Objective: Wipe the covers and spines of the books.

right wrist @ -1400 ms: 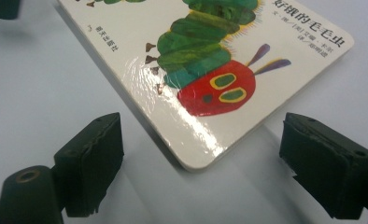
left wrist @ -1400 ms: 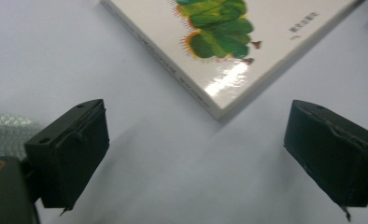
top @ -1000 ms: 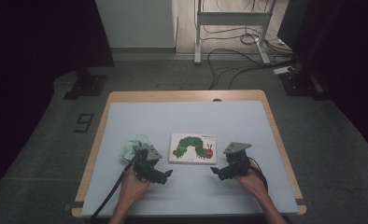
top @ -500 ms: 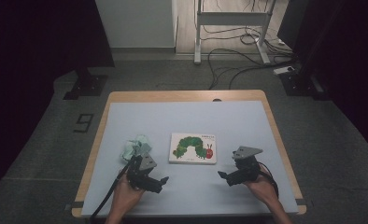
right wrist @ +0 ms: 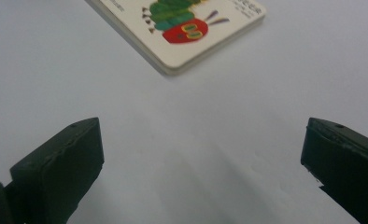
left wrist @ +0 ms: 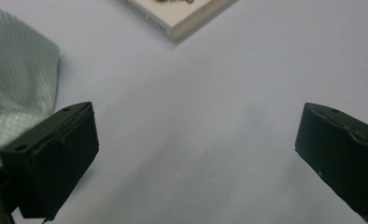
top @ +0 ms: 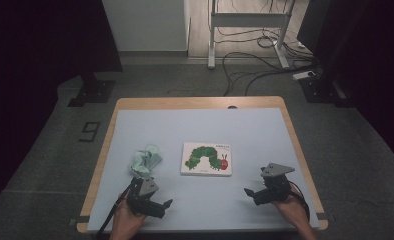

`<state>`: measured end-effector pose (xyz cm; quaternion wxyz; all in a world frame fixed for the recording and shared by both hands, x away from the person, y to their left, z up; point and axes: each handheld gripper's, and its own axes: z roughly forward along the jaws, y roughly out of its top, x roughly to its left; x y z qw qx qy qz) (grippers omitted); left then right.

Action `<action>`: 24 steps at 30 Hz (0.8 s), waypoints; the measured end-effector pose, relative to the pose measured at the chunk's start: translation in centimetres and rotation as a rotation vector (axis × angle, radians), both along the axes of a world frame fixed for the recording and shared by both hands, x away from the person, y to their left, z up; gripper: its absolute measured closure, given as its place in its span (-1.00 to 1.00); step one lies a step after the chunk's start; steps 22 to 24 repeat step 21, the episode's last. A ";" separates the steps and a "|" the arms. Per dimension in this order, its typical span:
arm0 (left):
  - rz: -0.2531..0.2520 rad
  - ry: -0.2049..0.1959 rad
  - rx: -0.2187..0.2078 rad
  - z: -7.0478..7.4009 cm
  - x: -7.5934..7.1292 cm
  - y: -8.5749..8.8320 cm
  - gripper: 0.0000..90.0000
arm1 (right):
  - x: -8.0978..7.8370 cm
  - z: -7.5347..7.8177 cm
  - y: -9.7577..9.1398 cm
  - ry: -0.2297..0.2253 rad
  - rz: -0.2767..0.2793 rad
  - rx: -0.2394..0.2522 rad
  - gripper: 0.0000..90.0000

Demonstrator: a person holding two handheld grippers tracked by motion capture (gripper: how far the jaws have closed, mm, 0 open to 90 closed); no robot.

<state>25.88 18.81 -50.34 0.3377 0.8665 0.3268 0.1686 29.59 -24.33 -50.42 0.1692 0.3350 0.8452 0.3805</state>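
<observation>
A dim room with cables on the floor surrounds a table point(top: 200, 102) topped in pale blue. Near the middle of it lies a picture book point(top: 207, 159) with a green caterpillar on its cover, flat, its long axis running left to right; a crumpled mint-green cloth point(top: 145, 160) sits just to its left. Both tools rest at the near edge. The left gripper point(top: 161, 206) has its jaws spread wide and holds nothing, with the cloth just beyond and left of it and the book's near-left corner point(left wrist: 173, 32) ahead. The right gripper point(top: 248, 193) is likewise agape and empty (its camera looks straight at the caterpillar's red head point(right wrist: 187, 31)). The book lies far-left of the right gripper and far-right of the left one, roughly between them, neither clearly nearer.
</observation>
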 end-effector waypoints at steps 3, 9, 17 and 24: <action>0.008 0.004 0.017 -0.9 -0.2 0.3 -1.00 | -0.1 -0.8 -0.8 0.017 -0.023 0.006 -1.00; 0.019 0.035 0.009 -2.4 0.1 0.6 -1.00 | 0.0 -2.6 -1.8 0.049 -0.066 -0.010 -1.00; 0.031 0.093 -0.017 -2.6 0.7 0.9 -1.00 | 0.3 -3.3 -2.1 0.072 -0.101 -0.012 -1.00; 0.030 0.092 -0.016 -2.6 0.7 0.8 -1.00 | 0.2 -3.3 -2.1 0.071 -0.101 -0.011 -1.00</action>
